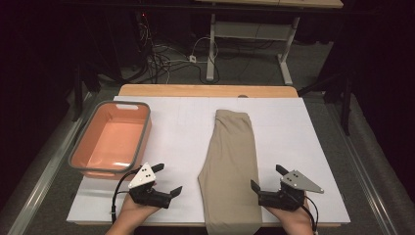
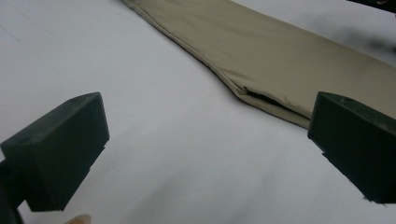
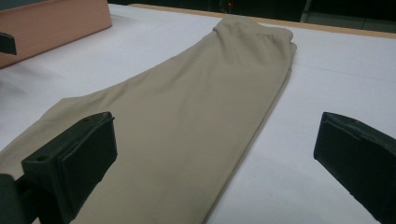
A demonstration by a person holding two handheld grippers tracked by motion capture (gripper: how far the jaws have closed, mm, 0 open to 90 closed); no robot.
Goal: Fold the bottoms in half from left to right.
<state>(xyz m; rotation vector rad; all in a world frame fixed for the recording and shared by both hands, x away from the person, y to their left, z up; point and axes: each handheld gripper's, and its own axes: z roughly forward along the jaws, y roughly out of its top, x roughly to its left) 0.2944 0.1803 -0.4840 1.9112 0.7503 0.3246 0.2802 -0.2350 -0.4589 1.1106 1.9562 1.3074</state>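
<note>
Folded beige trousers [image 1: 230, 166] lie lengthwise down the middle of the white table cover [image 1: 181, 127], their near end hanging over the front edge. My left gripper [image 1: 167, 179] is open, a little left of the cloth, with bare table between its jaws [image 2: 205, 154] and the trousers [image 2: 280, 51] ahead to the right. On the other side, my right gripper [image 1: 268, 177] stands open at the cloth's right edge. In the right gripper view the trousers [image 3: 187, 121] run between the spread jaws of that gripper [image 3: 215, 158]. Neither gripper holds anything.
An orange tub with a grey rim [image 1: 112, 139] sits empty at the table's left, its side also visible [image 3: 51, 23] in the right gripper view. A wooden table edge [image 1: 208, 91] runs along the back. Beyond it are cables and a desk frame [image 1: 249, 34] on the floor.
</note>
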